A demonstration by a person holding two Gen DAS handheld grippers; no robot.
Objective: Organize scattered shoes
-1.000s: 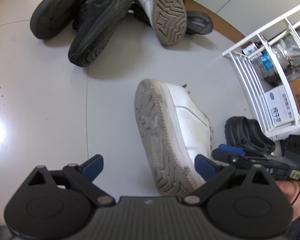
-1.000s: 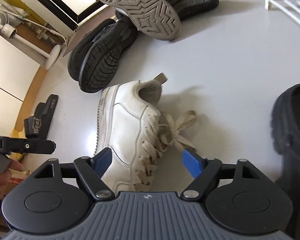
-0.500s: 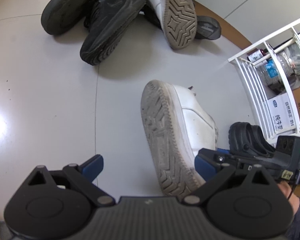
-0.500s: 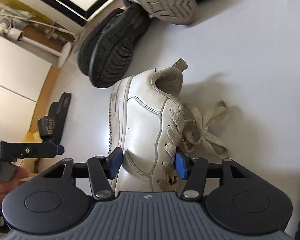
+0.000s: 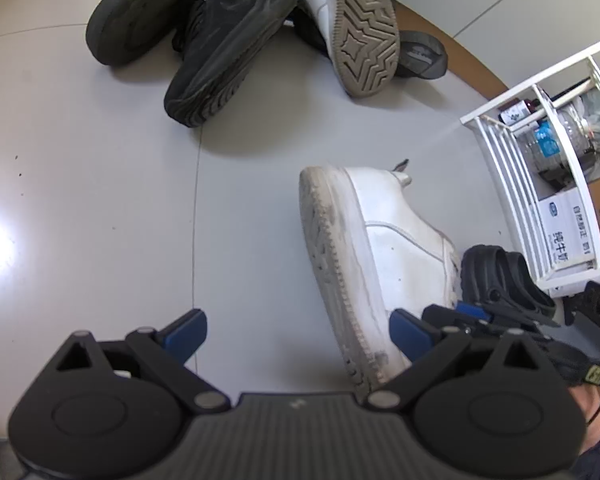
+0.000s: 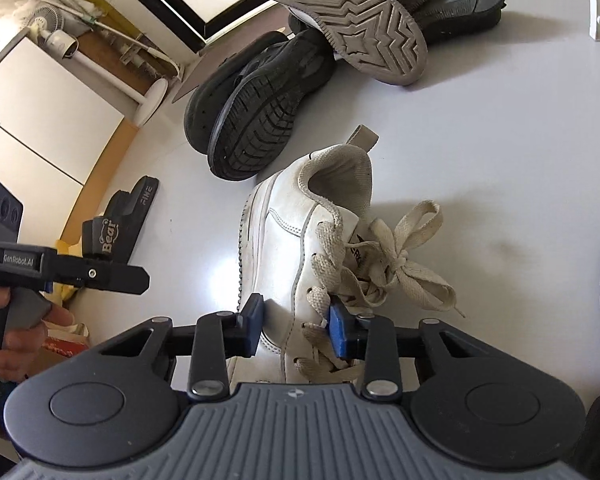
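Below the left wrist camera, the left gripper (image 5: 296, 334) hangs with its jaws wide apart and nothing between them; the white sneaker (image 5: 374, 256) lies just ahead and to the right on the pale floor (image 5: 100, 200), tipped on its side with the sole facing this camera, its long axis running away from the jaws toward the heap of black shoes (image 5: 204, 36); only its toe end sits near the right-hand pad. To the right stands a white rack (image 5: 512, 184), a black clog (image 5: 500, 276) at its foot; the boxes on the rack carry print too small to read.

From the right wrist camera, the right gripper (image 6: 296, 326) is plainly the nearer hand — its jaws are closing on the forefoot of the white sneaker (image 6: 300, 220), the blue pads pressing its side and laced top; heel and pull tab point away, so the shoe lies lengthwise along the fingers. The upturned sole (image 6: 352, 28) behind reads "ERKE"; a dark slide sandal (image 6: 112, 232) at left reads "Bear"; the other gripper's body (image 6: 18, 260) reads "GenRobot.AI".
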